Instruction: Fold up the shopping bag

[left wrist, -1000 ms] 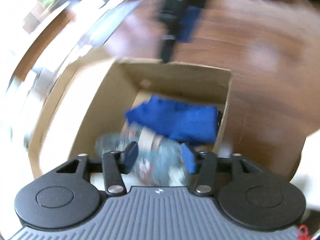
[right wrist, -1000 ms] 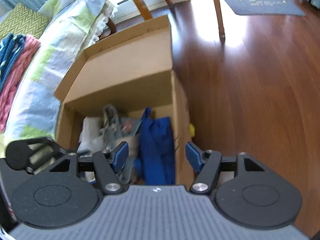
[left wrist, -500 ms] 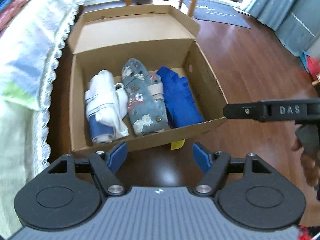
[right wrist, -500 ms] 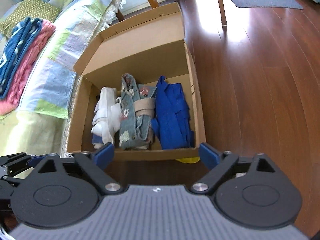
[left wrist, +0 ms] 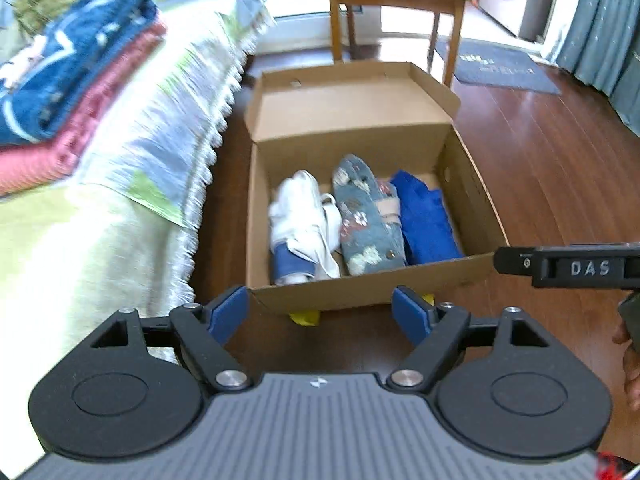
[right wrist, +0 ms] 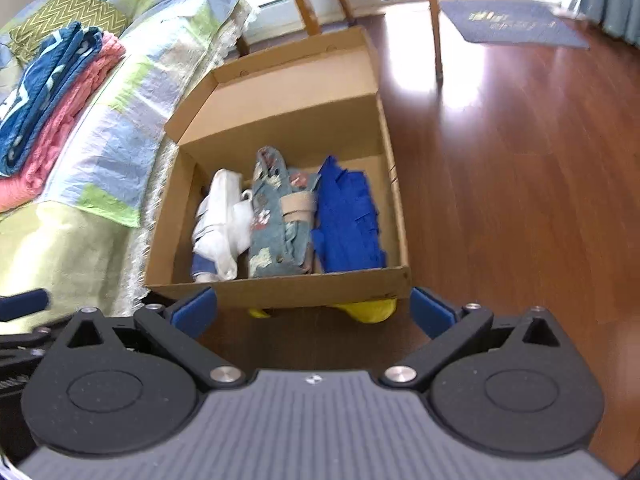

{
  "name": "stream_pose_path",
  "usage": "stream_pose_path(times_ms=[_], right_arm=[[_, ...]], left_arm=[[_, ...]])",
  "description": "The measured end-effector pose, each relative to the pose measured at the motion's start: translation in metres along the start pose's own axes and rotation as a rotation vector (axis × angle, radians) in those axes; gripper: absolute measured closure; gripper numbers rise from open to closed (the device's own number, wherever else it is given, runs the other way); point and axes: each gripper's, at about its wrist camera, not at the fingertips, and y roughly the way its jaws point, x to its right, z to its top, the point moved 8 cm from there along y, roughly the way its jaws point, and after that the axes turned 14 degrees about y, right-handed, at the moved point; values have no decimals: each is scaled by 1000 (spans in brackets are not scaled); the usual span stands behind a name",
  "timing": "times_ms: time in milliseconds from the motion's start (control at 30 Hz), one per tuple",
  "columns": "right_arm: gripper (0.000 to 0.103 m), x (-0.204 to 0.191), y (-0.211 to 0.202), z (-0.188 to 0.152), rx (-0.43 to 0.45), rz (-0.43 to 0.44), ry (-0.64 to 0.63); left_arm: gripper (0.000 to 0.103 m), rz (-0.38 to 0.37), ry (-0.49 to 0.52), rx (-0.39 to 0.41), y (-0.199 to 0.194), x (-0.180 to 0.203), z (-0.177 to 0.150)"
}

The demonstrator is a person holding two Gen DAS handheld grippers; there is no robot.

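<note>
An open cardboard box (left wrist: 472, 204) (right wrist: 276, 292) stands on the wooden floor. In it lie three folded bags side by side: a white one (left wrist: 304, 224) (right wrist: 220, 220), a floral blue-grey one (left wrist: 366, 224) (right wrist: 280, 220) and a plain blue one (left wrist: 428, 220) (right wrist: 346, 220). My left gripper (left wrist: 320, 314) is open and empty above the floor in front of the box. My right gripper (right wrist: 312, 312) is open and empty, also in front of the box; it also shows in the left wrist view (left wrist: 568, 266) at the right.
A bed with a patchwork cover (left wrist: 132, 136) (right wrist: 120, 92) runs along the left, with folded towels (left wrist: 68, 80) (right wrist: 44, 88) on it. A wooden table (left wrist: 396, 0) and a doormat (right wrist: 516, 26) lie beyond the box. Something yellow (right wrist: 368, 310) sticks out under the box.
Both grippers have pulled up and back out of the box and opened wider. The blue bag lies in the box at the right.
</note>
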Motion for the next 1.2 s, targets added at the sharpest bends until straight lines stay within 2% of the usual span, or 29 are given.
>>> stream_pose_path(times_ms=[100,200,300,467,533,600,800,933,1200], right_arm=[[1,-6,-15,-5,59,-12,-37],[1,-11,-28,-11,64,-32,-95],[1,-15,-41,-14,142,-77,-187],[1,-23,-65,-18,295,-146,-338],[1,-29,-74,-19,354,-168,-363],[1,-31,-79,-18,400,-197,-362],[1,-37,-75,-15,308,-101,-310],[1,-31,-50,-19,210,-98,-269],[1,-14,-14,-31,83,-105,-161]], left_arm=[[21,14,-24,48,-17,-3,-1],[20,26,-63,96,-33,-6,-2],[15,62,-101,141,-48,-12,-3],[15,197,-47,196,-74,-18,0],[15,227,-8,223,-83,-19,5],[15,235,-4,213,-82,-19,6],[13,245,18,153,-68,-14,2],[13,235,41,83,-42,-7,-3],[13,207,72,-12,5,-4,-9]])
